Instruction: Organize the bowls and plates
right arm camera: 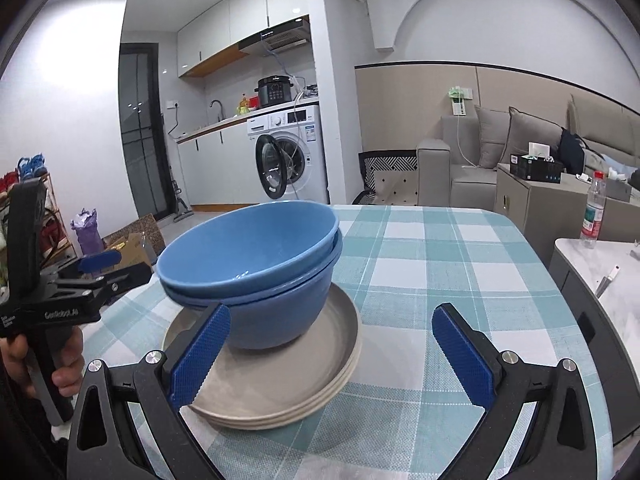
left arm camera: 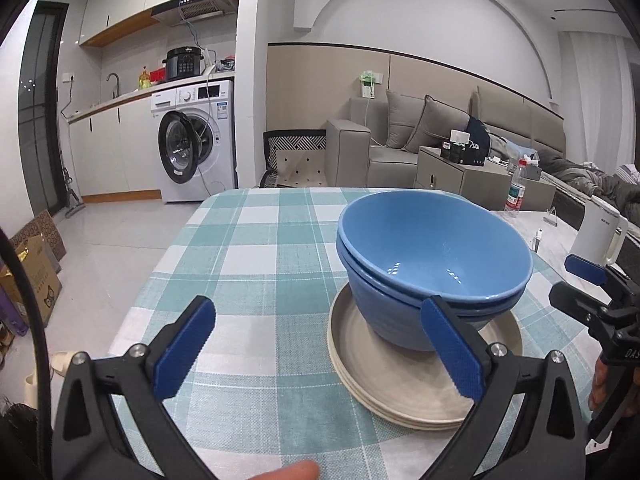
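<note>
Bowls (left arm camera: 434, 256): two nested, tilted on the plates (left arm camera: 400, 392); we risk toppling them.
Left gripper (left arm camera: 320, 344): spread, empty.
Right gripper (right arm camera: 332, 356): spread, empty.

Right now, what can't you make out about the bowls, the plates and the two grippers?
- Plates, both views: exact count unclear; the bowls and near fingers hide the middle.
- Lower bowl's inside: covered by the bowl nested in it.
- Right gripper, left view: cut off by the edge.
- Left gripper, right view: only one pad shows.
</note>
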Motion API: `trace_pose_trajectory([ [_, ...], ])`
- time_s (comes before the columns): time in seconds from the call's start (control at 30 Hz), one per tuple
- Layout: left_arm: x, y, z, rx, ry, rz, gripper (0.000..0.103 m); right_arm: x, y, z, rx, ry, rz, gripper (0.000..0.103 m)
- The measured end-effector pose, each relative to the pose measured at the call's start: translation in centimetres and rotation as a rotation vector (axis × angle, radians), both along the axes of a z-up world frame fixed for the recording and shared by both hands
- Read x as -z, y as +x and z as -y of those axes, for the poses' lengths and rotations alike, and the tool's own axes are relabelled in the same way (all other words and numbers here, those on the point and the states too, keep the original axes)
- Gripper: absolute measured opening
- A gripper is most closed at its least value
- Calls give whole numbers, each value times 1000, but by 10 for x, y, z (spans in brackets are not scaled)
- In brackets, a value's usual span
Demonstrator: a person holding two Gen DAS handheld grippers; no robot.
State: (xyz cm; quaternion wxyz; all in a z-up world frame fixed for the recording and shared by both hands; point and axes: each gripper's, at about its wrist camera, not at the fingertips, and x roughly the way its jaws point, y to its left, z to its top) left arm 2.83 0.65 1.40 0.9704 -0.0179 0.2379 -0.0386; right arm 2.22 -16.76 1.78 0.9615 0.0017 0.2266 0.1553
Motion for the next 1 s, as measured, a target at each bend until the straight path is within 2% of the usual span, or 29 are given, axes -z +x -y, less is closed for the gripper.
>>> trace_pose_trajectory([
  [0.27, 5, -14, 2, 14, 1, 65, 103, 13, -14, -5, -19, -31, 15, 103],
  [0.53, 7, -17, 1, -10, 2, 105, 103, 9, -19, -5, -35, -25, 60, 103],
  [1.0, 20, -17, 6, -9, 36, 124, 103, 10, -21, -9, -76, -26, 65, 103],
])
